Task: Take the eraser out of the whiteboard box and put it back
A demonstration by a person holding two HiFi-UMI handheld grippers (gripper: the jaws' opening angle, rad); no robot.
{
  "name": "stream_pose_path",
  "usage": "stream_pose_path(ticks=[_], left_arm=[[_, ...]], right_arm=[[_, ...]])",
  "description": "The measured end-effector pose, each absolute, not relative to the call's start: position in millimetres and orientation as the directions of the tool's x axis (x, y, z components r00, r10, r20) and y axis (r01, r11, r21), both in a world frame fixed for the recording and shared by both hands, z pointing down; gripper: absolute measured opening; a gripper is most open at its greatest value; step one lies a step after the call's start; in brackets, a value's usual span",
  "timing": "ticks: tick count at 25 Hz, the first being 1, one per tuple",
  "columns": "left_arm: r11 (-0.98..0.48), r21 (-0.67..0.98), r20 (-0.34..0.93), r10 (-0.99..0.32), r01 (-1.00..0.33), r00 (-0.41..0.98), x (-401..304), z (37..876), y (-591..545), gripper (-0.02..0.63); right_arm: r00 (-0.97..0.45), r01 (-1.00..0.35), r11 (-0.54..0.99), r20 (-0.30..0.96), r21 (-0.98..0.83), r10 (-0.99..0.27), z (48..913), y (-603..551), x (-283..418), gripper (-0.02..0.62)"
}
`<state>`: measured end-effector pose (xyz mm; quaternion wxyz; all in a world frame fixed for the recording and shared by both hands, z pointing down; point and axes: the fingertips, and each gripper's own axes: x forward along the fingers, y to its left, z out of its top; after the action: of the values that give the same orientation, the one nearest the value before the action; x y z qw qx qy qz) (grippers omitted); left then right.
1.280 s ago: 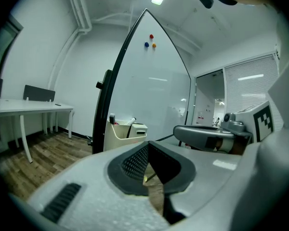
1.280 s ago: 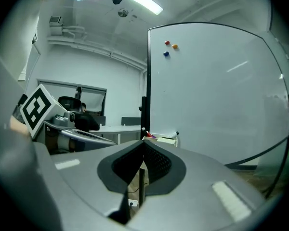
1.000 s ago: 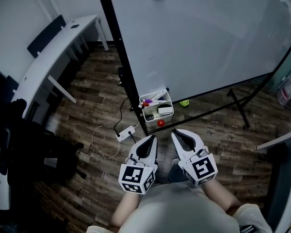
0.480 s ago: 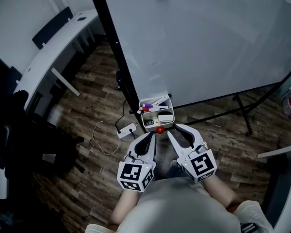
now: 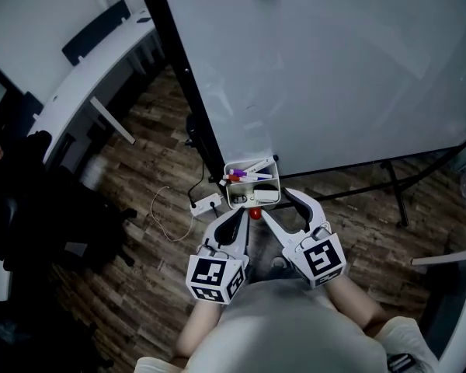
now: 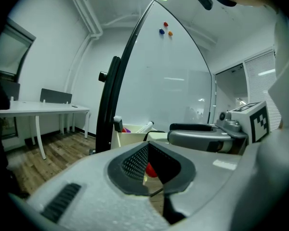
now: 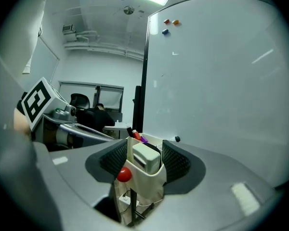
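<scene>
The cream whiteboard box hangs at the foot of the whiteboard. The white eraser lies in its near end, with markers behind it. A red magnet sticks to the box's front. My right gripper has just been opening its jaws. In the right gripper view the box and eraser sit between the right gripper's spread pads, which do not touch them. My left gripper is shut just left of the box, below it. The left gripper holds nothing.
A power strip with a cable lies on the wood floor left of the box. The whiteboard's black post and stand leg flank it. A white desk and dark chairs stand at the left.
Both grippers have moved forward to the box. The right jaws have gone from shut to wide apart around the box's near end. The left jaws stay shut.
</scene>
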<state>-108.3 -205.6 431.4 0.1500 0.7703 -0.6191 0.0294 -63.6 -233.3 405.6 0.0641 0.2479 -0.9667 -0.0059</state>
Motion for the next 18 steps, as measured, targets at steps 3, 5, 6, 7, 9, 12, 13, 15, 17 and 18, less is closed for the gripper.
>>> stream_pose_path(ticks=[3,5,6,7,9,12,13,15,17,18], left_arm=[[-0.166,0.192,0.231,-0.95,-0.967,0.209,-111.1,431.7,-208.9,0.0],[-0.151,0.191,0.232,-0.953,-0.97,0.194,-112.4,432.2,-210.6,0.0],[-0.144,0.191,0.232,-0.954,-0.971,0.187,-113.1,432.3,-211.5,0.0],[-0.136,0.19,0.233,-0.956,-0.972,0.179,-113.8,432.2,-212.5,0.0],[-0.12,0.189,0.231,-0.959,-0.975,0.163,-115.3,431.2,-214.5,0.0],[-0.094,0.189,0.228,-0.964,-0.977,0.137,-117.8,431.5,-216.2,0.0],[-0.084,0.189,0.228,-0.965,-0.978,0.127,-119.0,432.1,-216.6,0.0],[-0.066,0.189,0.227,-0.968,-0.98,0.109,-121.0,433.0,-217.4,-0.002],[-0.049,0.189,0.227,-0.969,-0.981,0.092,-122.1,433.3,-217.7,0.0],[-0.041,0.189,0.228,-0.97,-0.981,0.085,-122.5,433.3,-217.6,0.0]], right_arm=[[-0.883,-0.449,0.892,0.13,0.043,-0.451,409.9,-236.5,-68.3,0.239],[-0.891,-0.432,0.901,0.135,0.048,-0.435,411.9,-238.2,-71.2,0.251],[-0.894,-0.424,0.904,0.136,0.054,-0.427,412.6,-239.2,-72.4,0.256],[-0.898,-0.413,0.908,0.138,0.065,-0.418,413.3,-240.5,-73.8,0.26],[-0.906,-0.388,0.917,0.141,0.095,-0.398,414.8,-243.8,-76.5,0.269],[-0.914,-0.364,0.927,0.156,0.092,-0.375,418.4,-245.4,-80.7,0.275],[-0.917,-0.355,0.93,0.16,0.093,-0.366,419.7,-245.6,-82.3,0.275],[-0.923,-0.335,0.937,0.165,0.101,-0.348,422.2,-246.3,-85.4,0.275],[-0.929,-0.316,0.942,0.165,0.11,-0.331,423.8,-247.3,-87.6,0.275],[-0.932,-0.305,0.945,0.164,0.119,-0.322,424.4,-247.7,-88.4,0.275]])
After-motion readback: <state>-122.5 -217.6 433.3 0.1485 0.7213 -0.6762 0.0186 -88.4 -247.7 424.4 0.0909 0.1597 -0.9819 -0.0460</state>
